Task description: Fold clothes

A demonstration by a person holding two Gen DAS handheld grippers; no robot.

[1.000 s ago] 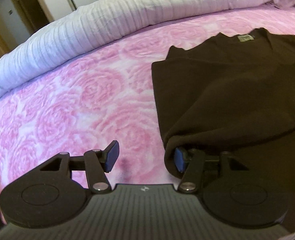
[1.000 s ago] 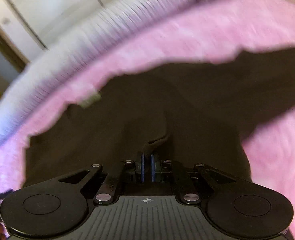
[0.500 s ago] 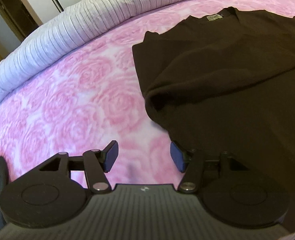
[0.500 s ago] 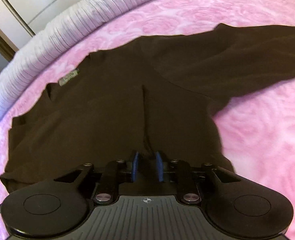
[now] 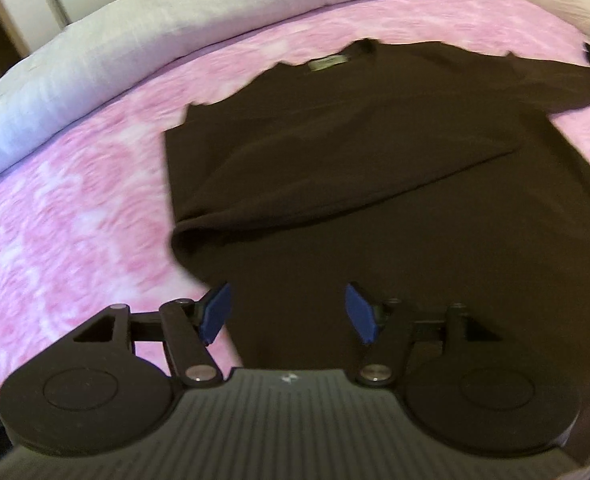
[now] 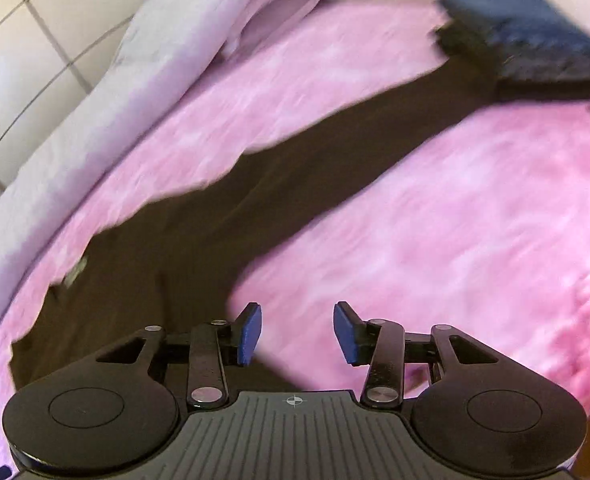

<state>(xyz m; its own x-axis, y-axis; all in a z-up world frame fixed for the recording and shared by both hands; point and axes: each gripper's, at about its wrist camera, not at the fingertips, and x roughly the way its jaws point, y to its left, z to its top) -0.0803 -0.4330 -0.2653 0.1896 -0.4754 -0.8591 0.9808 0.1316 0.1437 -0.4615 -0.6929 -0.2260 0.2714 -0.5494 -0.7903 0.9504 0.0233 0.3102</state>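
left wrist view: left gripper (image 5: 287, 314) opening, jaws gripping nothing, hovering over dark brown shirt (image 5: 375, 184) filling frame centre on pink bedspread (image 5: 75, 220), neck label (image 5: 327, 63) showing | right wrist view: right gripper (image 6: 297, 334) opening, released, over bedspread; sleeve (image 6: 375, 136) stretching toward folded dark clothes (image 6: 535, 40) upper right

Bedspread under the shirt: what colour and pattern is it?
The bedspread is pink with a paler rose-like swirl pattern, clearest in the left wrist view despite blur.

Pink rose-patterned bedspread (image 5: 75, 220), rolled pale duvet (image 5: 95, 52) behind
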